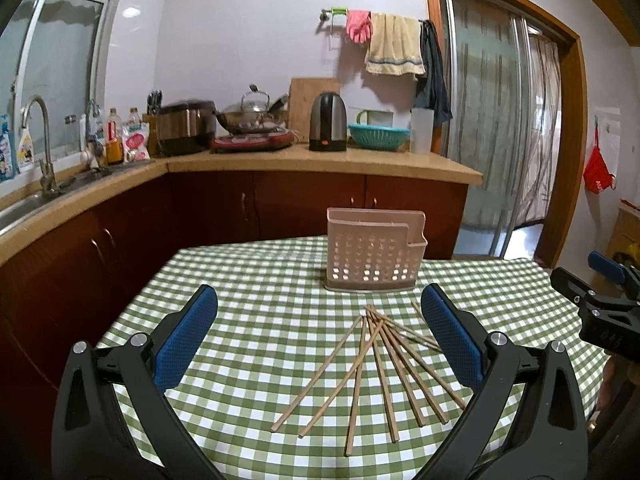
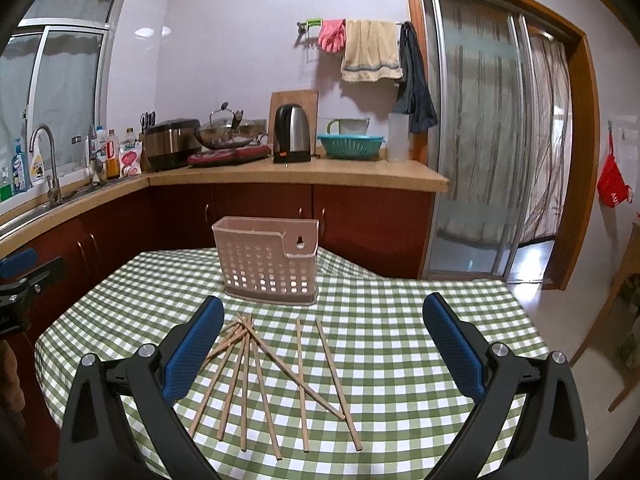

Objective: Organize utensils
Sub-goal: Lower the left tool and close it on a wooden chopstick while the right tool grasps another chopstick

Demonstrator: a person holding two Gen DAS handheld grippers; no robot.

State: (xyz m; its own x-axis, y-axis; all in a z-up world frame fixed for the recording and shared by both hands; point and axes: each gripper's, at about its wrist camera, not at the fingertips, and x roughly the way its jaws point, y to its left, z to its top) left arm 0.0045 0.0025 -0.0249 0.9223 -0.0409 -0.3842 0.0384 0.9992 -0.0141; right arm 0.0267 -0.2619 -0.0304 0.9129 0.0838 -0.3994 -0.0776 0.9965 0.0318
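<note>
The left gripper [image 1: 320, 336] is hovering above the green checked tablecloth [image 1: 248, 312] with its 2 blue-padded fingers [image 1: 188, 340] spread wide and gripping nothing. The wooden chopsticks [image 1: 380, 368] are lying fanned out between and just ahead of those fingers. The right gripper [image 2: 324, 340] is likewise hanging spread and empty over the same pile. The pink perforated utensil holder [image 1: 374, 252] is standing upright beyond the chopsticks, farther ahead of both grippers.
</note>
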